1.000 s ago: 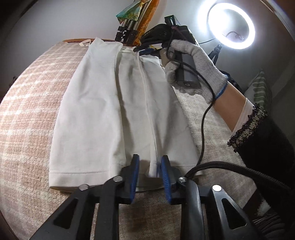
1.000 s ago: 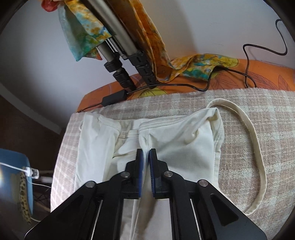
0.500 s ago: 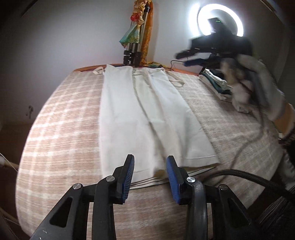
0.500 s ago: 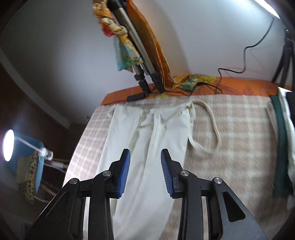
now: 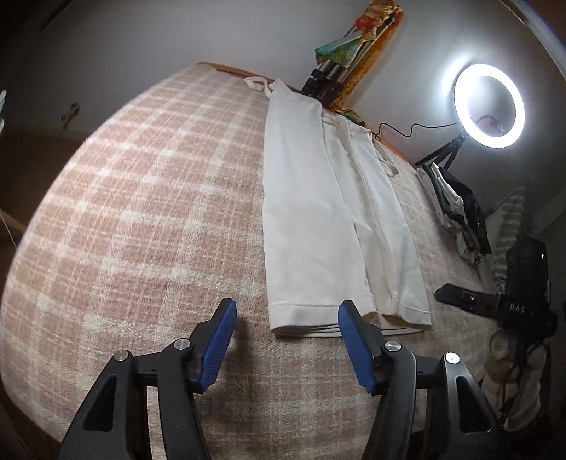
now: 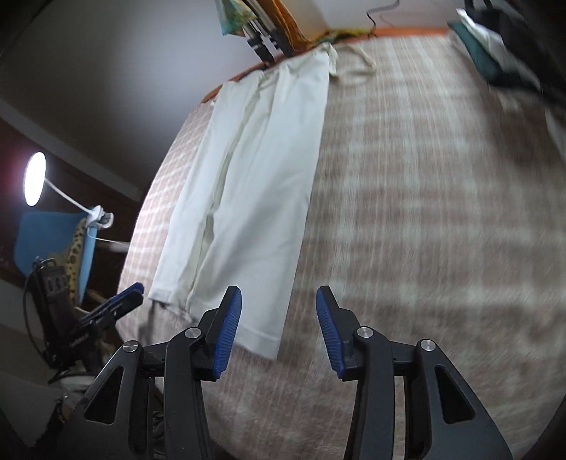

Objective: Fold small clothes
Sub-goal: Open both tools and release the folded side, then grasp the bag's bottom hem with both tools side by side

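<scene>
Setting: a room in a home, set up for recording. Work surface is a bed or couch under a pink-and-white plaid blanket (image 5: 148,198), with an orange patterned sheet (image 6: 406,31) showing along its far edge, against a plain white wall. A lit ring light (image 5: 489,105) on a small tripod stands off the far right corner. Folded clothes (image 5: 456,216) are stacked at the right edge. A desk lamp (image 6: 34,174) clips to a blue chair (image 6: 53,240) off the left edge.

Bare blanket (image 5: 141,219) flanks the trousers (image 5: 318,226); clothes pile (image 5: 456,219) and tripod (image 5: 329,81) block edges.
</scene>
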